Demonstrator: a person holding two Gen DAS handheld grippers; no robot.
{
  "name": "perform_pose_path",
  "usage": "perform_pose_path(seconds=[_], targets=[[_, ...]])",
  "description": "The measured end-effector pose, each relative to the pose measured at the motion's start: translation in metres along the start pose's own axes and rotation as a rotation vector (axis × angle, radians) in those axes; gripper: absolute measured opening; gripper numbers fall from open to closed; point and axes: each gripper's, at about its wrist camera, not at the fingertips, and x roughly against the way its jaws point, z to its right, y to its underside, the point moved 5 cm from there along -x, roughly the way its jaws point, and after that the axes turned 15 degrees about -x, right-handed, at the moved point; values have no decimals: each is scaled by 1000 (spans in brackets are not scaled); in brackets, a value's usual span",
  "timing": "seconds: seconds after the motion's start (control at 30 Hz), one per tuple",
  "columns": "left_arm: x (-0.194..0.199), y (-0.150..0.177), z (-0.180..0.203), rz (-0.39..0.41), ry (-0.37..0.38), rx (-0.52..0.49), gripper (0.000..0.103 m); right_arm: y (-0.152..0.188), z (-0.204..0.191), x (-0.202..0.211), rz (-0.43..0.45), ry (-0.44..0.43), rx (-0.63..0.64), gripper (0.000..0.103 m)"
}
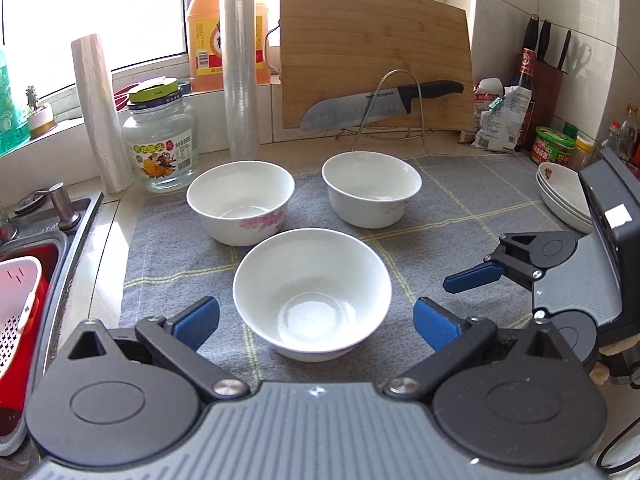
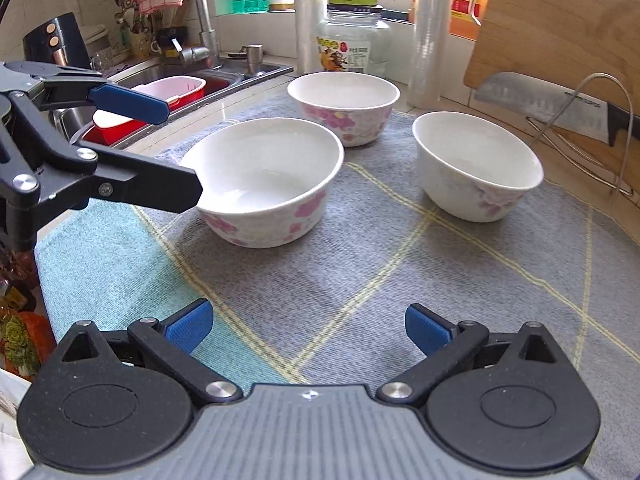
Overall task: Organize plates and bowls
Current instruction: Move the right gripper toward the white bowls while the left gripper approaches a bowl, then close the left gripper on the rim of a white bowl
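Three white bowls with pink flowers stand on a grey mat (image 1: 460, 208). The near bowl (image 1: 312, 292) (image 2: 264, 180) sits just ahead of my open left gripper (image 1: 316, 322), between its blue fingertips. The far left bowl (image 1: 241, 200) (image 2: 343, 106) and far right bowl (image 1: 371, 192) (image 2: 476, 166) stand behind it. A stack of white plates (image 1: 562, 196) lies at the mat's right edge. My right gripper (image 2: 308, 330) is open and empty over the mat, right of the near bowl; it also shows in the left wrist view (image 1: 476, 276). The left gripper's fingers (image 2: 128, 100) show beside the near bowl.
A cutting board (image 1: 372, 56) and knife (image 1: 380, 104) on a wire rack stand at the back. A glass jar (image 1: 160, 148), wrap rolls (image 1: 240, 64) and an oil bottle (image 1: 208, 40) stand behind the bowls. A sink (image 2: 188, 80) with a red basket (image 1: 20, 304) lies left. Bottles and jars (image 1: 552, 146) crowd the right.
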Motion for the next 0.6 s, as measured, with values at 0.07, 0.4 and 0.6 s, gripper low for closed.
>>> perform_pose_path(seconds=[0.07,0.4,0.6], targets=[[-2,4,-8,-13,-3,11,102,-2,-10,-6,0,-8,23,103],[-18,10,-31,-50,23,39,102,-6,-28,-27,-9,-8,78,103],[-31,4,-40,-59,55,51,102,-2,-27,-25,19,-15,66,103]])
